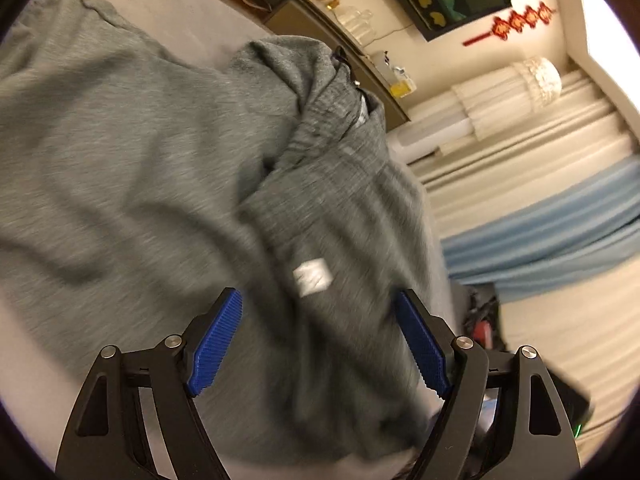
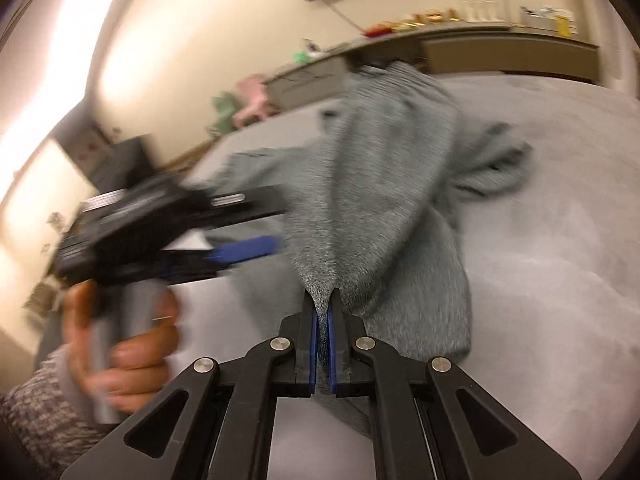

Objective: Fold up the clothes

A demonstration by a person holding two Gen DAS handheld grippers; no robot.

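The right gripper (image 2: 323, 304) was clenched on a pinch of grey sweatshirt (image 2: 384, 208), lifting it in a ridge off the grey bed (image 2: 560, 240); the left gripper (image 1: 318, 312), jaws spread and holding nothing, hovered over the cloth. With only 1 grip, the fabric could slip and the fold sag crooked

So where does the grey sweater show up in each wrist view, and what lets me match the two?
Left wrist view: the grey sweater fills the left and centre, draped between the open fingers of the left gripper.
Right wrist view: it hangs in the centre, pinched at the bottom by the right gripper.
Shared landmark: the red hanging ornament on the wall.
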